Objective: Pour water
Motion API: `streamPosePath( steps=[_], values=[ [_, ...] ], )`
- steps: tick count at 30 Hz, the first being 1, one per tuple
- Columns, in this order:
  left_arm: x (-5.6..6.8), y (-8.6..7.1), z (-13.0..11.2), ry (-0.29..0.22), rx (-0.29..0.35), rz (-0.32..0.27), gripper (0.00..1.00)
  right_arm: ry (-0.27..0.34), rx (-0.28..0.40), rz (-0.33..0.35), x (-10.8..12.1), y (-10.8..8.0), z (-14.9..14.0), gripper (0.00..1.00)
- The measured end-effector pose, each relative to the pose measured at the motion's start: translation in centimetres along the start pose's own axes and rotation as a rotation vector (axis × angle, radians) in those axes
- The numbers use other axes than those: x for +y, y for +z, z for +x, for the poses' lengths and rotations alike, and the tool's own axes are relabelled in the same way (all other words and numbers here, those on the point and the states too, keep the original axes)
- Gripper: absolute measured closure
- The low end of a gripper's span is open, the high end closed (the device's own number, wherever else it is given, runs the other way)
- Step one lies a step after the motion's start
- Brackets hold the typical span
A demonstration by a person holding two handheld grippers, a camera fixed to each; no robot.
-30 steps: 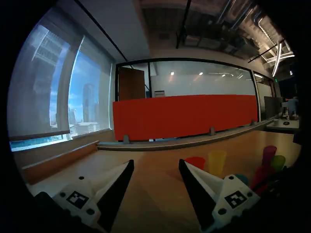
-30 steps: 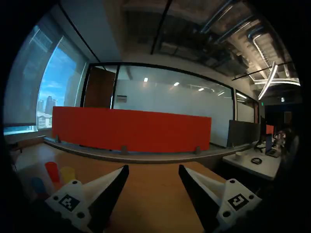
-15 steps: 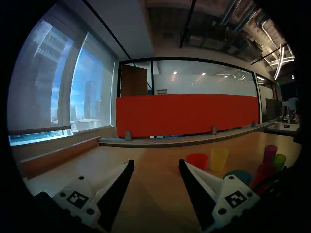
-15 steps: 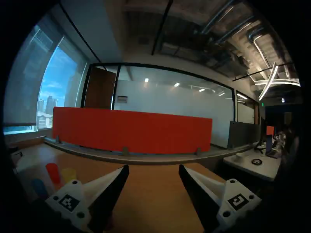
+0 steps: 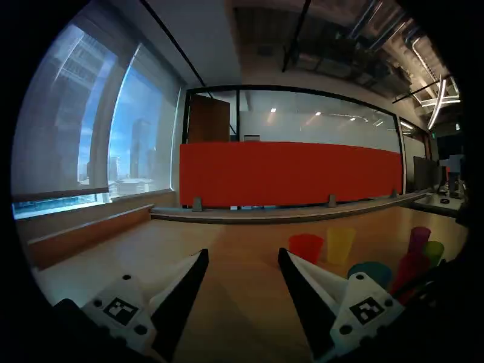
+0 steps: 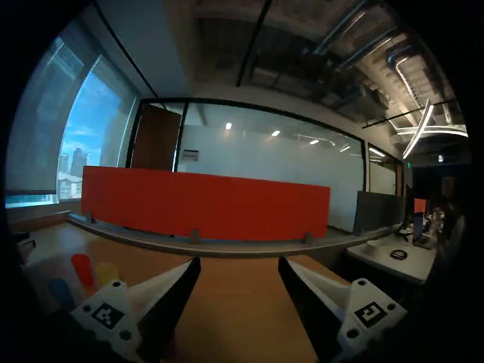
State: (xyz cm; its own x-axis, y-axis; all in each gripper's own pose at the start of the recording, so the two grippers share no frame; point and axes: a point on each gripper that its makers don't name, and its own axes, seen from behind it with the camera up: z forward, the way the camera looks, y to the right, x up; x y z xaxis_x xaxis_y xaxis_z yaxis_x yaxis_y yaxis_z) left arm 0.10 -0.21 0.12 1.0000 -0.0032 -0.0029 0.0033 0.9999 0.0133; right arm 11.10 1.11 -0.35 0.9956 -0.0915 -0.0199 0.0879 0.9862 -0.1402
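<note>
– Wooden table point(image 5: 254, 320) under the left gripper point(image 5: 242, 261) in the left gripper view, is it?
– Yes. Its two white fingers stand wide apart over the bare wood, with nothing between them.
– And the cups?
– All upright on the table, off to the right. A red cup point(image 5: 305, 247) and a yellow cup point(image 5: 340, 244) stand side by side beyond the right finger. A blue cup point(image 5: 370, 272) sits nearer, just behind that finger. At the edge a magenta cup point(image 5: 418, 237), a green cup point(image 5: 433, 251) and a dark red cup point(image 5: 410, 269) crowd together; I cannot tell whether they touch.
– What lies behind?
– An orange-red partition point(image 5: 290, 174) along the table's far side, and a tall window point(image 5: 91, 133) on the left.
– Now the right gripper view.
– The right gripper point(image 6: 239, 267) also gapes wide and holds nothing, above the same wood. The red cup point(image 6: 83, 269), yellow cup point(image 6: 106, 272) and blue cup point(image 6: 60, 289) stand far left, past its left finger, in dim light. The partition point(image 6: 206, 206) crosses the middle. A pale desk point(image 6: 393, 263) on the right carries small things I cannot make out.
</note>
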Motion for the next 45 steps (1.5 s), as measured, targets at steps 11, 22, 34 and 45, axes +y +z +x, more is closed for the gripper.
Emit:
streamPosePath(
  steps=[11,22,34,45],
  values=[
    [0.1,0.0,0.0,0.002,-0.002,-0.005,0.15,0.002,-0.001,-0.004,0.3,-0.3,0.0,0.01],
    [0.2,0.0,-0.1,0.002,-0.003,-0.008,0.15,0.007,0.004,-0.002,0.9,-0.7,-0.3,0.01],
    [0.2,0.1,-0.1,0.003,-0.003,-0.008,0.16,0.004,0.033,0.004,1.4,-1.8,-1.4,0.01],
    [0.2,0.0,-0.1,0.003,-0.003,-0.007,0.15,0.009,0.043,0.069,-1.0,-1.7,-3.7,0.01]
  ],
)
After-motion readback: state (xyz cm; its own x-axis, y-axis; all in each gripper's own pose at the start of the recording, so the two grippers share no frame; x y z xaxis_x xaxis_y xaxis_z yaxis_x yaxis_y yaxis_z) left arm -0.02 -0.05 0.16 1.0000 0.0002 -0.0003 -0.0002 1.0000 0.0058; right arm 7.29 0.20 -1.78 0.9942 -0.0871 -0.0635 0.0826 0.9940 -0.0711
